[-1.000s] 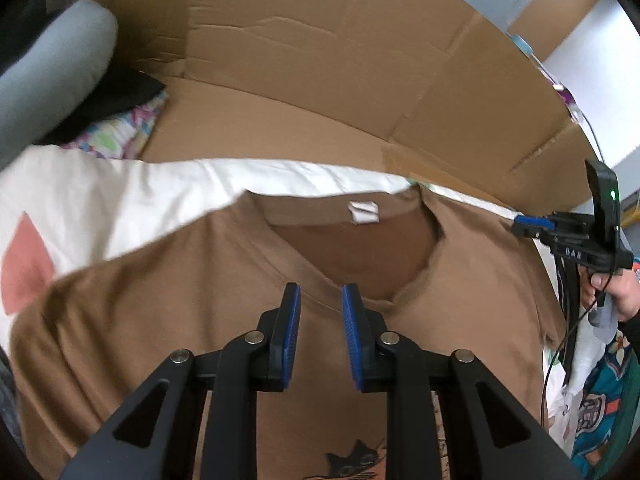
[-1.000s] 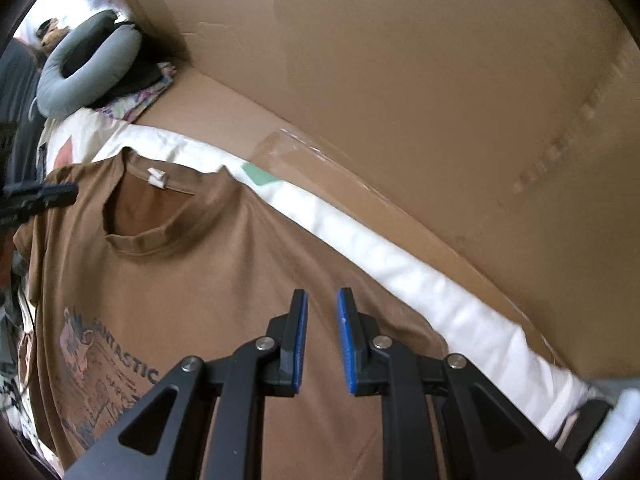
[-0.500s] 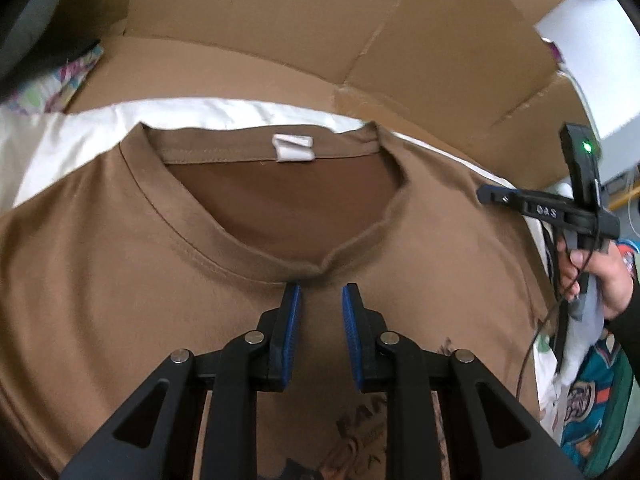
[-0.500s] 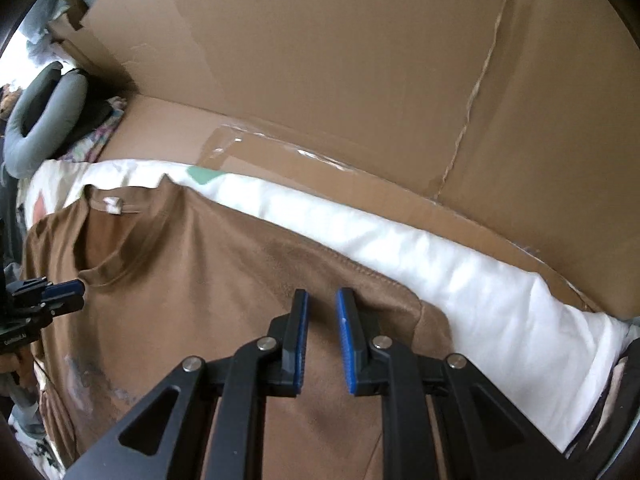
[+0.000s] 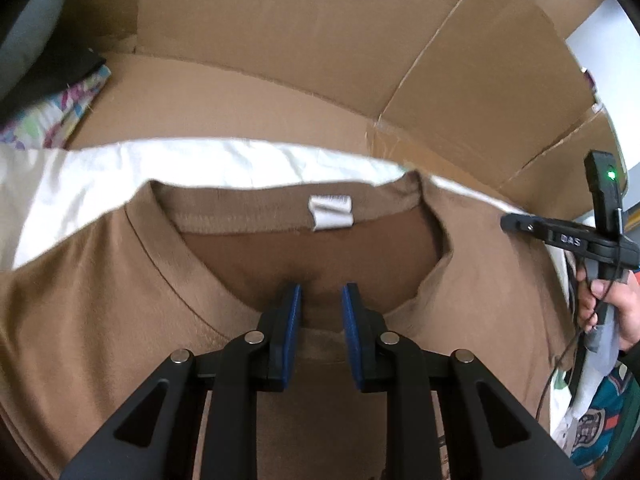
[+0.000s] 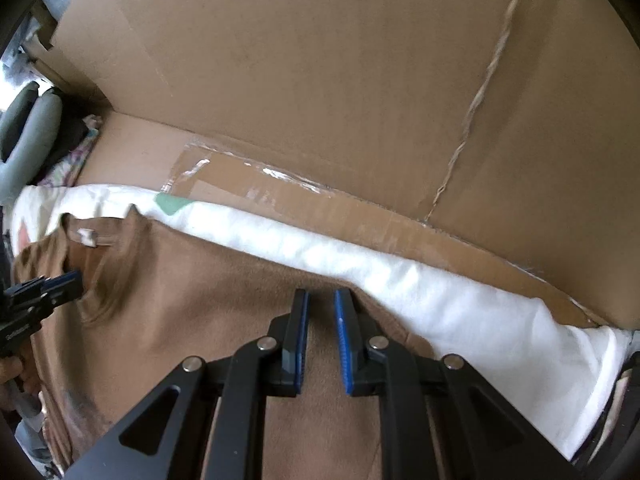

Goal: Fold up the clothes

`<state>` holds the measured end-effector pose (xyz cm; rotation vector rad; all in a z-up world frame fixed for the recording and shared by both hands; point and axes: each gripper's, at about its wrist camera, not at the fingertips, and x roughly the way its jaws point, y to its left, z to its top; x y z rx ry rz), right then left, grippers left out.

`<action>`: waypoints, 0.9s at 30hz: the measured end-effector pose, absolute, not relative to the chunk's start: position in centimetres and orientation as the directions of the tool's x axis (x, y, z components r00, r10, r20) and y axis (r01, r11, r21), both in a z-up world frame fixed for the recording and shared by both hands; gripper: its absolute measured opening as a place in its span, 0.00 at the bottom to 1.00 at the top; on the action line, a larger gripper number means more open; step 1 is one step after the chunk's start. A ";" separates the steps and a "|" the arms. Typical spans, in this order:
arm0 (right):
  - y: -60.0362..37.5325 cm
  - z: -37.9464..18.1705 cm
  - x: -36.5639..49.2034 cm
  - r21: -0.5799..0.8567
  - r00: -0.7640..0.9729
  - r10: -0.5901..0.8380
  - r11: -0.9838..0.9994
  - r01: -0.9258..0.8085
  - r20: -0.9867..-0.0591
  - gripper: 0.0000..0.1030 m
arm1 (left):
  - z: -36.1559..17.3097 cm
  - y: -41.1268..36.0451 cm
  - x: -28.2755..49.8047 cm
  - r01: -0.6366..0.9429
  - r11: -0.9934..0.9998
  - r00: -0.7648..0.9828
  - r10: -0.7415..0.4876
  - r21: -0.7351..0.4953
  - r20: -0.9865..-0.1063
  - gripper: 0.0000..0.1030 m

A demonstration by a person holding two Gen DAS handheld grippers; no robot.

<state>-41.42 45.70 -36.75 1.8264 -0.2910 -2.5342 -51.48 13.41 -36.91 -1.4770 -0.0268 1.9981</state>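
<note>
Far to the left, off the shirt, a floral cloth lies against the cardboard wall; it plays no part in this.

The brown T-shirt lies face up and spread flat on a white sheet, neck toward the far side and its white neck label showing inside the back of the collar. No fold is in it yet, so I judge this to be the start: placing both claws for the first fold.

My left claw points steeply down at the middle of the front neckline. Its pads stand narrowly apart and bare, with nothing pinched between them.

Further right, my right claw hangs over the shirt's right shoulder, close to the far edge where brown cloth meets the sheet. It too shows only a narrow gap, and no fabric is caught in it.

For the next move, I think each claw needs to widen a little, go down onto the cloth and close on a pinch of fabric, the left on the ribbed neckline and the right on the shoulder seam. Both should take both layers, or the front will lift away from the back. Then the two must rise together so the shirt stays square.
</note>
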 end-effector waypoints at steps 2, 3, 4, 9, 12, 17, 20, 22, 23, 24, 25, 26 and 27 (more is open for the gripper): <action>46.2 -35.4 -40.7 0.180 -0.324 -0.141 -0.979 -0.094 -0.935 0.13 | -36.3 13.0 -51.4 -0.474 -0.790 -0.168 0.514 -0.388 -0.841 0.21; 46.5 -34.7 -40.1 0.178 -0.319 -0.143 -0.980 -0.085 -0.937 0.13 | -36.0 12.9 -51.3 -0.471 -0.789 -0.172 0.520 -0.393 -0.837 0.21; 46.9 -34.2 -39.5 0.168 -0.316 -0.134 -0.982 -0.082 -0.939 0.13 | -35.8 12.8 -51.1 -0.465 -0.791 -0.171 0.522 -0.399 -0.835 0.21; 50.2 -32.2 -35.7 0.107 -0.305 -0.068 -0.988 -0.115 -0.950 0.13 | -35.1 11.6 -49.9 -0.474 -0.777 -0.160 0.538 -0.414 -0.827 0.21; 51.8 -31.5 -34.1 0.067 -0.288 -0.024 -0.988 -0.141 -0.957 0.13 | -35.2 10.7 -49.3 -0.472 -0.776 -0.160 0.541 -0.417 -0.826 0.21; 53.2 -31.5 -31.9 0.010 -0.247 0.035 -0.984 -0.180 -0.968 0.13 | -35.2 9.9 -48.6 -0.455 -0.778 -0.154 0.548 -0.433 -0.822 0.21; 53.4 -32.0 -30.6 -0.001 -0.214 0.043 -0.982 -0.191 -0.976 0.13 | -34.9 9.5 -48.0 -0.464 -0.772 -0.147 0.550 -0.434 -0.822 0.21; 53.3 -32.6 -29.6 -0.013 -0.186 0.048 -0.983 -0.186 -0.981 0.16 | -34.8 9.4 -47.7 -0.469 -0.768 -0.141 0.553 -0.437 -0.821 0.21; 53.2 -33.0 -29.2 -0.020 -0.172 0.051 -0.985 -0.174 -0.984 0.21 | -34.7 9.3 -47.6 -0.471 -0.766 -0.138 0.555 -0.438 -0.820 0.21; 53.1 -33.4 -28.8 -0.029 -0.156 0.055 -0.986 -0.163 -0.986 0.30 | -34.6 9.2 -47.4 -0.473 -0.763 -0.135 0.556 -0.440 -0.820 0.21; 52.9 -34.0 -28.4 -0.040 -0.138 0.062 -0.988 -0.151 -0.989 0.34 | -34.5 9.1 -47.3 -0.476 -0.762 -0.133 0.557 -0.440 -0.820 0.21; 52.7 -34.5 -28.1 -0.053 -0.126 0.071 -0.989 -0.138 -0.990 0.36 | -34.5 9.1 -47.2 -0.477 -0.761 -0.133 0.556 -0.439 -0.820 0.21; 52.5 -35.1 -27.9 -0.065 -0.112 0.079 -0.990 -0.126 -0.991 0.36 | -34.5 9.0 -47.1 -0.478 -0.761 -0.132 0.556 -0.439 -0.821 0.21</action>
